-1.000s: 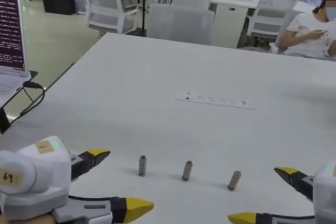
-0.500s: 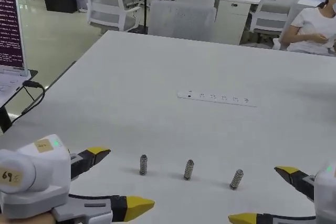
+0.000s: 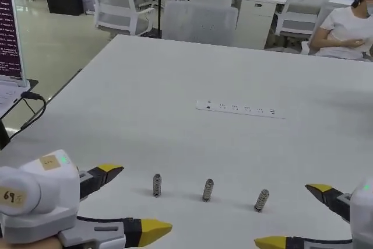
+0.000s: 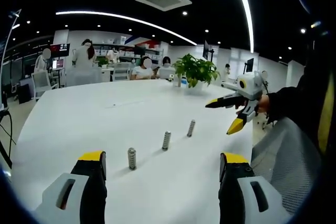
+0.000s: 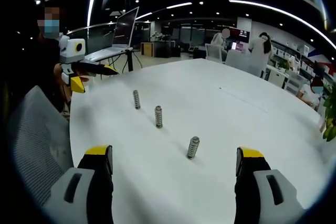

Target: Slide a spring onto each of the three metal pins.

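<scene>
Springs stand in a row of three near the front edge of the white table (image 3: 175,86), each on end and apart from its neighbours: the left spring (image 3: 157,185) is upright, the middle spring (image 3: 208,190) leans slightly, and the right spring (image 3: 261,200) leans more. A small dark tip shows at the top of each; whether that is a pin inside the coil is too small to tell.

The left gripper (image 3: 143,197) hovers just left of the row with its yellow-tipped jaws spread wide and nothing between them. The right gripper (image 3: 282,214) is just right of the row, with its jaws equally wide apart and empty. Neither touches a spring.

In the left gripper view the row runs away from the open jaws toward the other gripper. In the right gripper view the row recedes the other way.

Farther back on the table lies a white power strip (image 3: 240,109). A laptop (image 3: 9,33) with a black cable (image 3: 32,109) stands off the table's left side. Office chairs (image 3: 119,4) and a seated person (image 3: 344,27) are behind the table.
</scene>
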The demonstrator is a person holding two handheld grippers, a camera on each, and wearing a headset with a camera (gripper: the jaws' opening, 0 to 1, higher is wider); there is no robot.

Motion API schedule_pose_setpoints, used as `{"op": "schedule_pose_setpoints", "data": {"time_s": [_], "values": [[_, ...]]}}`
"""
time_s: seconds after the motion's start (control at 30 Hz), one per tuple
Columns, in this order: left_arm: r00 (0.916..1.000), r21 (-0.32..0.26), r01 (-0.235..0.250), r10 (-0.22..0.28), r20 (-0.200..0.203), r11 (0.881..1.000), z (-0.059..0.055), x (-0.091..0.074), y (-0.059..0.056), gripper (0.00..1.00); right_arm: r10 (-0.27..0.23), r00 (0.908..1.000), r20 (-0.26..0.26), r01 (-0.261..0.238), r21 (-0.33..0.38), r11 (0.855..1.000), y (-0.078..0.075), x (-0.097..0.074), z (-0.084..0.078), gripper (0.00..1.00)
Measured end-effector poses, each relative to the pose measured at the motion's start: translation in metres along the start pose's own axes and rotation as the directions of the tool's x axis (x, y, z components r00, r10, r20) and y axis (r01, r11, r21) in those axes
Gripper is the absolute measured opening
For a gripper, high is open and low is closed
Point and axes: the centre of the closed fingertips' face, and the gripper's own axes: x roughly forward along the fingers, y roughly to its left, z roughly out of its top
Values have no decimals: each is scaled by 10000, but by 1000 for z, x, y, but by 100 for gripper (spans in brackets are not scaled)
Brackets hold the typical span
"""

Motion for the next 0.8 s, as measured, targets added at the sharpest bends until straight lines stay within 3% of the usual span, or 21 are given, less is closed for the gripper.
{"op": "schedule_pose_setpoints", "data": {"time_s": [0.8], "values": [[9999,-52,28,-28,103,10000,3,0,-2,86,-20,10000,-49,19,-110,9999,1,-1,2,97]]}}
